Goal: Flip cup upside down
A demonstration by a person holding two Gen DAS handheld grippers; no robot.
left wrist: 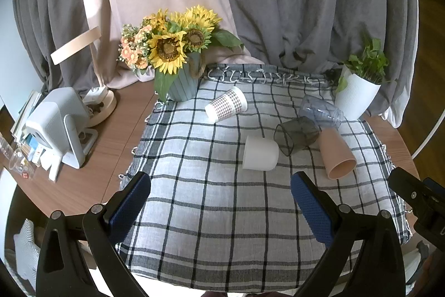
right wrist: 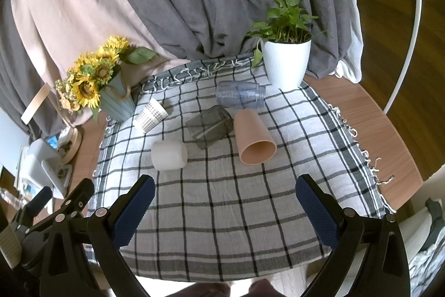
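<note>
Several cups lie on their sides on a checked cloth [left wrist: 211, 202]: a white cup [left wrist: 260, 153] [right wrist: 169, 155], a pink cup [left wrist: 336, 153] [right wrist: 254, 137], a smoky grey square cup [left wrist: 296, 135] [right wrist: 210, 125], a clear bluish cup [left wrist: 321, 110] [right wrist: 240, 94] and a dotted paper cup [left wrist: 226, 103] [right wrist: 150, 114]. My left gripper [left wrist: 221, 199] is open and empty, near the cloth's front, short of the white cup. My right gripper [right wrist: 225, 202] is open and empty, in front of the pink cup. The right gripper's body shows at the left wrist view's right edge [left wrist: 417, 199].
A sunflower vase [left wrist: 182, 86] [right wrist: 116, 99] stands at the cloth's back left. A white plant pot [left wrist: 356, 96] [right wrist: 286, 63] stands at the back right. A lamp base [left wrist: 101, 105] and a white device [left wrist: 59, 124] sit on the wooden table [left wrist: 111, 152] at left. Curtains hang behind.
</note>
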